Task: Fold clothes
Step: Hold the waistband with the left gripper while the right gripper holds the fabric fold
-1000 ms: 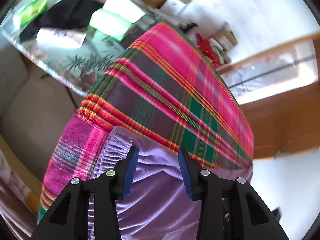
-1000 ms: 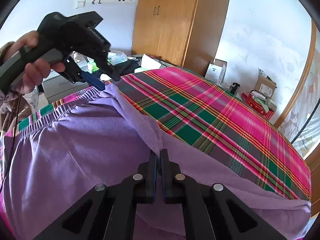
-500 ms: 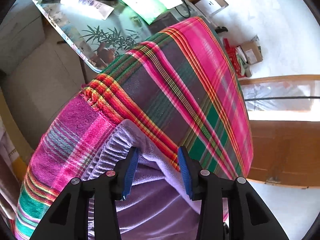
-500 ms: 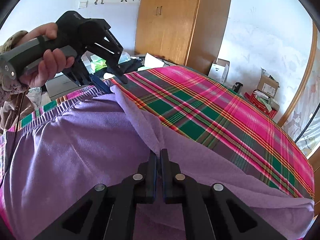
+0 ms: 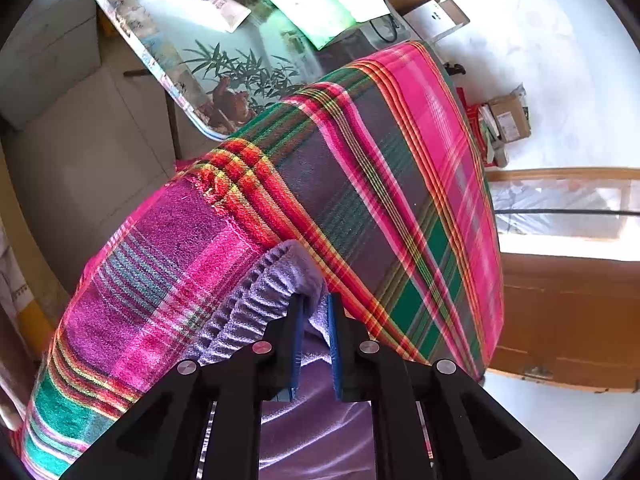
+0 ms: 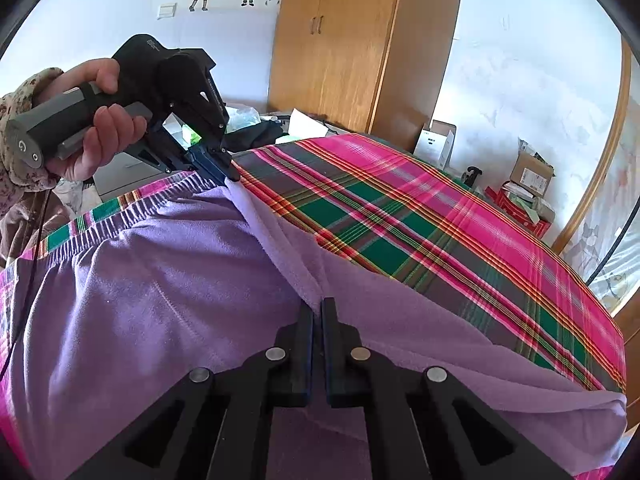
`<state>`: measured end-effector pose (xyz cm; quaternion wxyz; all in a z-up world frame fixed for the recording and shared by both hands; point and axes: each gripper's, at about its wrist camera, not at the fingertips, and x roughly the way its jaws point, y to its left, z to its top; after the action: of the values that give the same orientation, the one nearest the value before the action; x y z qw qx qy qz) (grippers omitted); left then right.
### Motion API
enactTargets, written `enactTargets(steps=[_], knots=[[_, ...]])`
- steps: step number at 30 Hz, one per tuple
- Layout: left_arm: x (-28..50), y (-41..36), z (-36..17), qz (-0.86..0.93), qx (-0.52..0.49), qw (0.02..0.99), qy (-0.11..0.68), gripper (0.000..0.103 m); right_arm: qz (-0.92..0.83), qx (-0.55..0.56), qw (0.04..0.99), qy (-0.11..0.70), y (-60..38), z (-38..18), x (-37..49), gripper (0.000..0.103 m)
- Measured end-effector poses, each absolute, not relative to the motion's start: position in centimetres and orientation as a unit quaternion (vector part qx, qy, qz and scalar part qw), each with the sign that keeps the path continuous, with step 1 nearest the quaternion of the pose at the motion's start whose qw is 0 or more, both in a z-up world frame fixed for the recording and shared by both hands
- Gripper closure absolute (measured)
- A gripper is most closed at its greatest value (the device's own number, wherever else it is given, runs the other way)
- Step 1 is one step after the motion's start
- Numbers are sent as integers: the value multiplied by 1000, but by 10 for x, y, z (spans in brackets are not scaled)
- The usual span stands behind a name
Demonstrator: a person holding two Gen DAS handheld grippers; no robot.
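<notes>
On plaid bedspread (image 6: 420,220): one purple garment (image 6: 160,280); two grippers

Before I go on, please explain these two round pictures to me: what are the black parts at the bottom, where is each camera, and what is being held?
No robot here: a person holds one hand-operated grasping tool in each hand, with a camera on each looking along its two fingers. The left tool has just been closing and now pinches the elastic waistband corner of the purple trousers. The right tool is shut on the same garment's raised edge fold. The right camera also sees the person's hand gripping the left tool. The trousers lie on a bed with a pink and green plaid cover.
</notes>
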<state>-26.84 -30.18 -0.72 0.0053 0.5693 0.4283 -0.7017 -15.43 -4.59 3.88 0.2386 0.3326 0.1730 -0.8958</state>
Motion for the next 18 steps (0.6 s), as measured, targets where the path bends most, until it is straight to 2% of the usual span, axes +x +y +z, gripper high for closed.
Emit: enactTargets(steps=[5, 10, 18], knots=[[-262, -303, -2, -711, 548, -3, 440, 97, -900, 326, 232, 171, -45, 44, -151, 99], [-252, -302, 13, -727, 520, -12, 448, 97, -907, 323, 231, 141, -37, 56, -147, 99], [-205, -305, 32, -743, 491, -37, 454, 97, -916, 304, 222, 137, -36, 72, -117, 99]])
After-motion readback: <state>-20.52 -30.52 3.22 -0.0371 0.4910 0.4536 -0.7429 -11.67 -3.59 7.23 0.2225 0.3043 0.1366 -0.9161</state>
